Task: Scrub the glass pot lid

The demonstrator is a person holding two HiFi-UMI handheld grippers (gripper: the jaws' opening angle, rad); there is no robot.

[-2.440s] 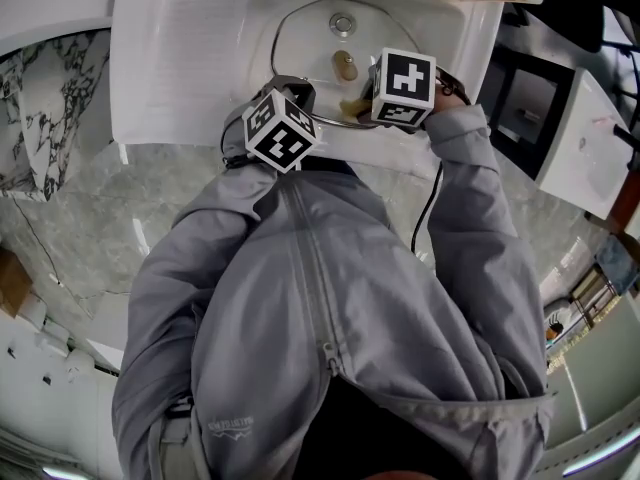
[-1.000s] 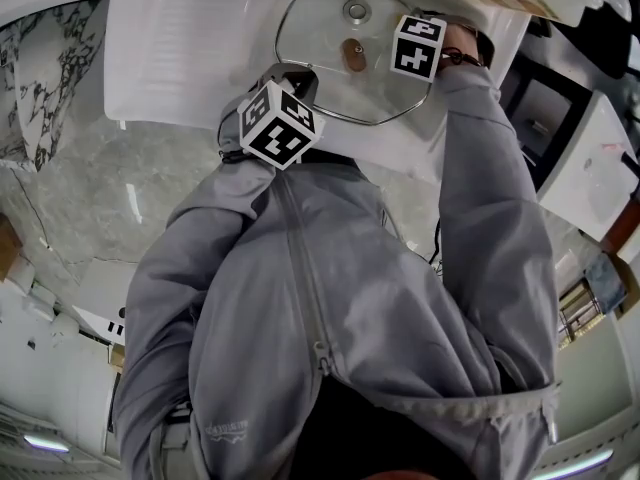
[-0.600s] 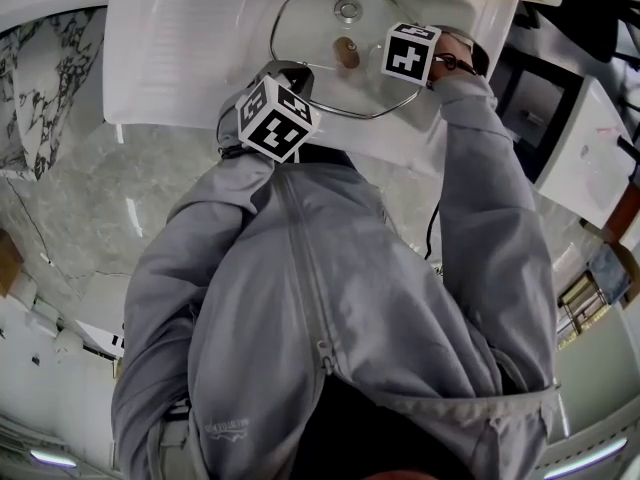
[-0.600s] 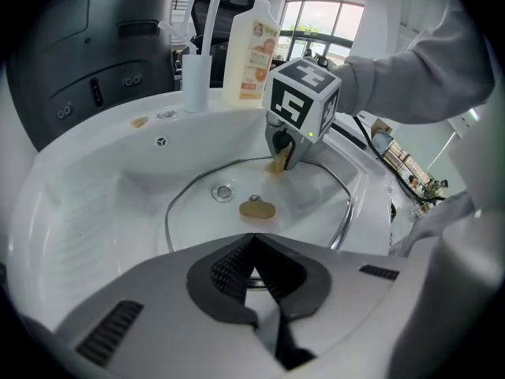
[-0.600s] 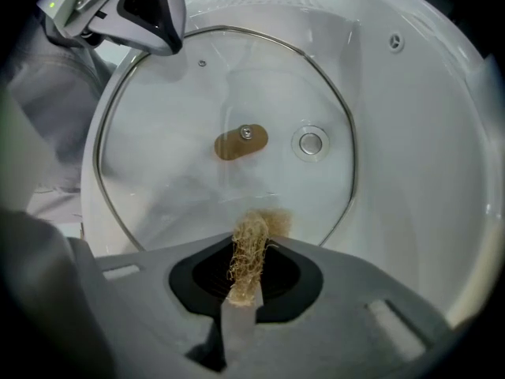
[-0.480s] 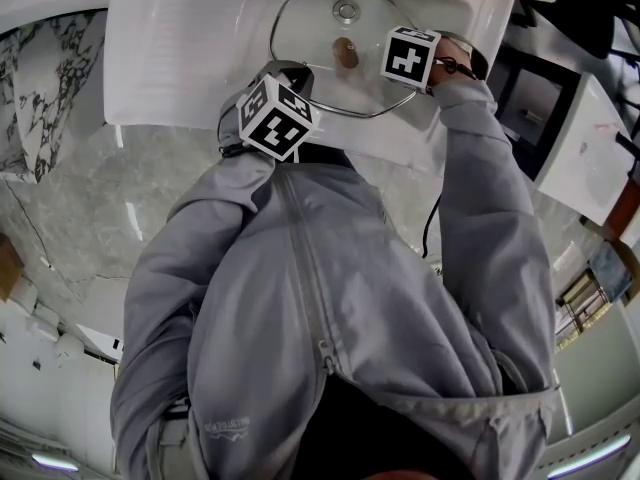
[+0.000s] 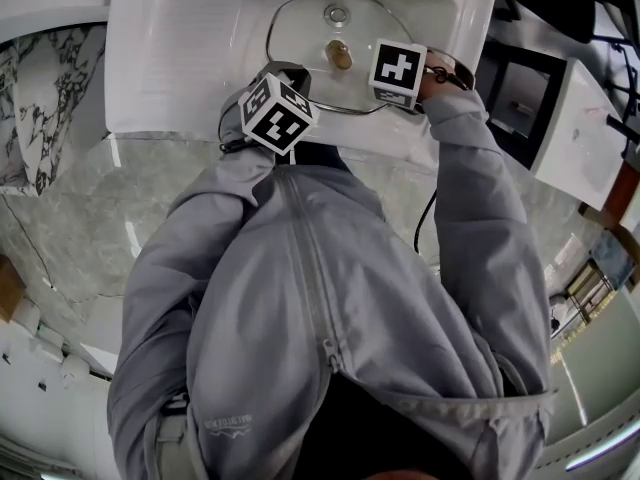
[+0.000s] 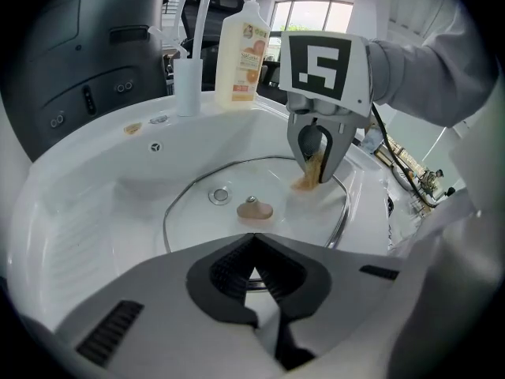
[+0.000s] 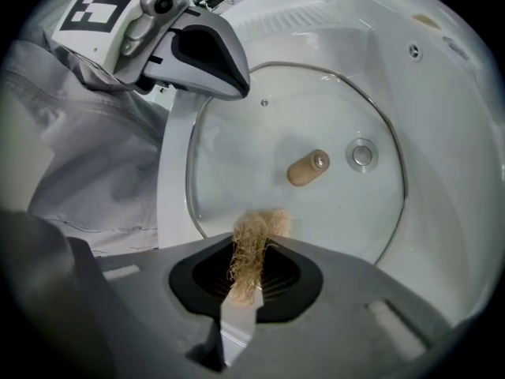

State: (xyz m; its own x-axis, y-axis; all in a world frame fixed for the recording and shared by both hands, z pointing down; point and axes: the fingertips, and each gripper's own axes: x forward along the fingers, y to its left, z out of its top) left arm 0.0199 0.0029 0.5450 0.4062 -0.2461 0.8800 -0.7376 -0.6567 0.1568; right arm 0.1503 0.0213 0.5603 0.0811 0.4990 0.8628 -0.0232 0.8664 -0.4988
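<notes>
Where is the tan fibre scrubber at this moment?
In the right gripper view, the tan fibre scrubber is clamped in the right gripper, bottom centre, over the near edge of the glass lid, its wooden knob beyond.

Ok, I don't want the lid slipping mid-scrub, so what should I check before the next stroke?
1. Rim of glass pot lid clamped by left gripper: ok, jaws shut on it.
2. Grip of right gripper on scrubber: ok, fibres pinched between the jaws.
3. Contact of scrubber with the glass: cannot tell.
4. The knob apart from the scrubber: ok.
5. Lid lying inside the sink: ok.
</notes>
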